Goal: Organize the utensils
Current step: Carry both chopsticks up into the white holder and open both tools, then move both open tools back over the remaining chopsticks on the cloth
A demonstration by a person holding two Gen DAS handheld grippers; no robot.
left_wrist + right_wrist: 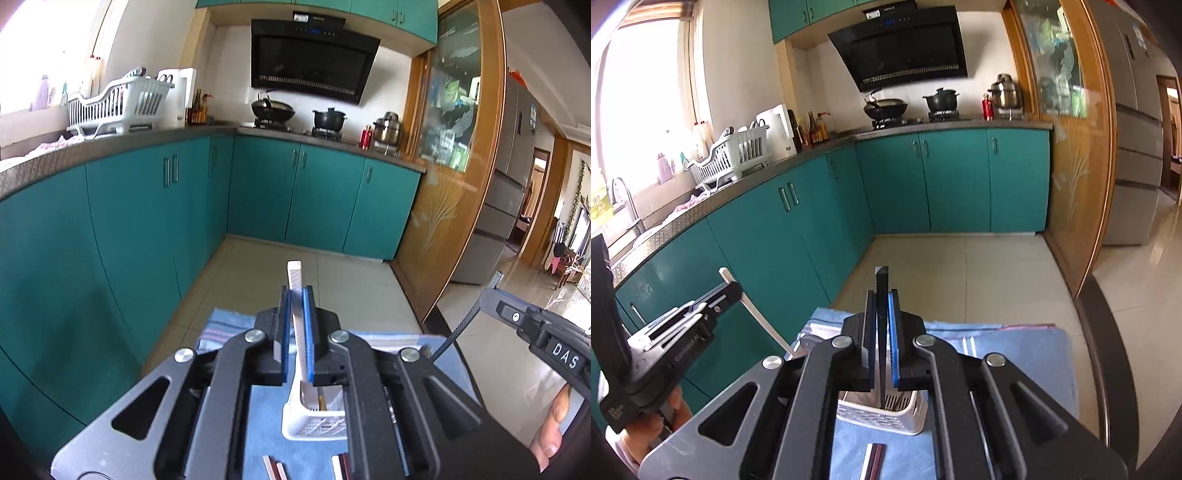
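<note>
My left gripper (297,295) is shut on a white flat utensil handle (295,277) that runs down into a white slotted utensil basket (314,424) on a blue cloth (229,325). My right gripper (882,299) is shut on a dark flat utensil handle (882,280), whose lower end goes into the same basket (886,417). Both grippers hover just above the basket. The left gripper and its white handle (753,314) show at the left of the right wrist view. Dark red and white sticks (874,461) lie on the cloth in front of the basket.
Teal cabinets (147,221) run along the left and back under a grey counter with a white dish rack (118,103). A stove with a wok (273,109) and a pot stands at the back. A wooden glass door (454,147) is at the right.
</note>
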